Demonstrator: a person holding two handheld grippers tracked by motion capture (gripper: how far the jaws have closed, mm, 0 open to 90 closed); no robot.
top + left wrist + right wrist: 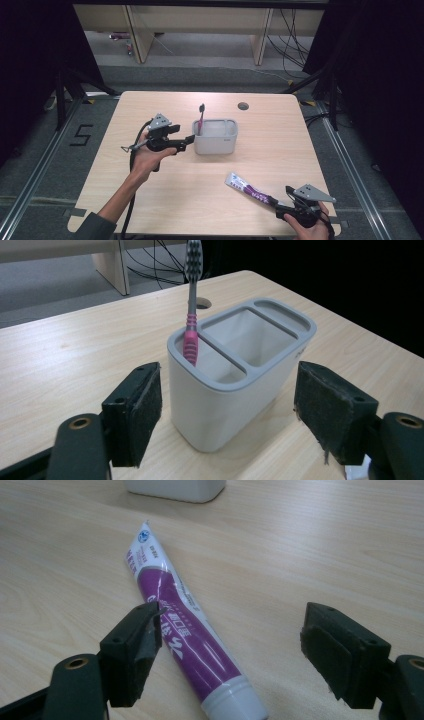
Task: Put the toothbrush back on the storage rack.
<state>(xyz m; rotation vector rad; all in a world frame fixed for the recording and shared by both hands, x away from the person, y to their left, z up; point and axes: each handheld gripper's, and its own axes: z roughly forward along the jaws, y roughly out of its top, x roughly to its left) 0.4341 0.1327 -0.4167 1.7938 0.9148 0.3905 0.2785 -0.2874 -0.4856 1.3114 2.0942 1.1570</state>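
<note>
A light wooden table [165, 200] with a round cable hole [243, 106] near its far edge carries everything here. Near its middle stands a grey-rimmed white toothbrush holder [215, 136], split into a narrow and a wide compartment. A pink and grey toothbrush [200, 119] stands in the narrow one, almost upright, bristles up, leaning against the rim. Toward the near right corner a purple and white toothpaste tube [248, 188] lies flat on the wood, its cap end toward the person and its crimped end pointing toward the holder, well apart from it.

The left gripper [186, 142] hovers just beside the holder's left end; in the left gripper view its jaws stand wide apart, gripping nothing, with the holder [235, 385] between and beyond them. The right gripper [230, 652] is low over the tube's cap end, jaws spread wide and empty, the tube [185, 640] lying between them, nearer the left jaw.
</note>
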